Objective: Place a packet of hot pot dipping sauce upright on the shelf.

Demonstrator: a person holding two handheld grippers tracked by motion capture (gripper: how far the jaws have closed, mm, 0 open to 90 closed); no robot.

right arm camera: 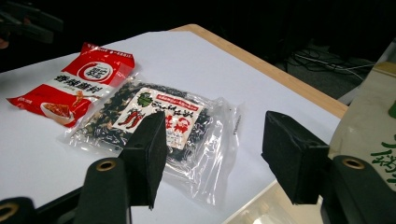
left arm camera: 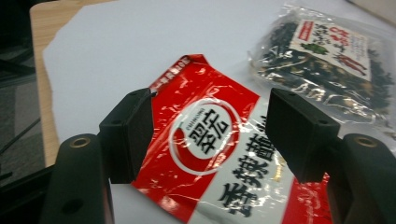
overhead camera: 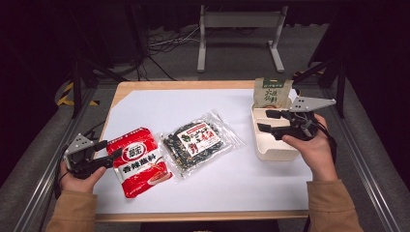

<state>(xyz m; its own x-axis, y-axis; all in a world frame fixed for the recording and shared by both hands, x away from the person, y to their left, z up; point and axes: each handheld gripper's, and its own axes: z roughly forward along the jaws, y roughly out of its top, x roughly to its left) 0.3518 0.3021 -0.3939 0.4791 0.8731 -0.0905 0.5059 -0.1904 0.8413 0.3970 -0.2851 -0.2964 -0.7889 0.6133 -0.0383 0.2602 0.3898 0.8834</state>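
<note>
A person's left gripper [overhead camera: 107, 155] closes in on a red packet [overhead camera: 140, 162] lying flat on the white sheet [overhead camera: 159, 108] at the near left of the table, jaws spread with the packet's upper corner between them but the pads not yet pressing, as the left gripper view shows. Right of the red packet, just touching or overlapping its edge, lies a clear bag [overhead camera: 198, 141] of dark dried food. Farther right of the red packet, well apart from it, the right gripper [overhead camera: 265, 121] hovers with jaws spread and empty over a cream tray [overhead camera: 270, 150], in whose far end a green pouch [overhead camera: 271, 93] stands upright.

The red packet looks light and soft, a glossy film sachet that crinkles and throws back the lamp light; it will likely sag and slide rather than lift stiffly. Its face is slick, so a pinch across the flat middle risks slipping. The better hold appears to be the sealed top edge nearest the gripper, where the film is doubled and flat; a firm squeeze there should carry it without crushing the contents. The clear bag beside it may drag along if the edges do overlap.
</note>
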